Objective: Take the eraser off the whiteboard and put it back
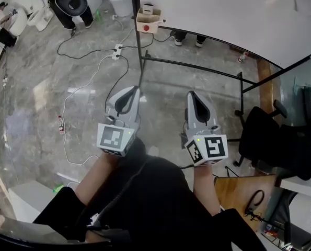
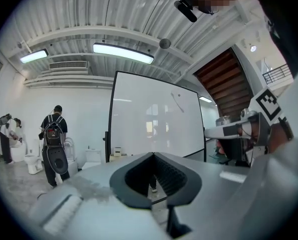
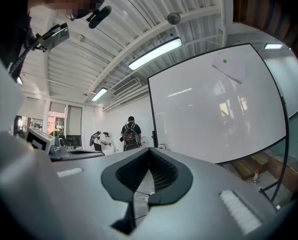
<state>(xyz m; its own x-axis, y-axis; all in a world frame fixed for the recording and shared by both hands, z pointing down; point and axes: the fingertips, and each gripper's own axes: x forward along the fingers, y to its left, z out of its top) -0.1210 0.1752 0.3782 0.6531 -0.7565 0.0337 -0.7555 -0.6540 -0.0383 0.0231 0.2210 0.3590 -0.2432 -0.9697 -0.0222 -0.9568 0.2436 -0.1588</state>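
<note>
The left forearm [image 1: 94, 178] and right forearm [image 1: 204, 186] reach forward side by side. The left hand-held gripper [image 1: 131, 91] points level, jaws closed together on nothing. The right hand-held gripper [image 1: 192, 94] is level too, its tips meeting, empty.

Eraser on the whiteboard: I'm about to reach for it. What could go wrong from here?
The left gripper and right gripper both have closed jaws; unopened, either would likely knock the eraser off, not grasp it. It sits high on the whiteboard, so a stretched reach may miss. Loose cable and the stand's bars cross the floor ahead: trip risk.
</note>
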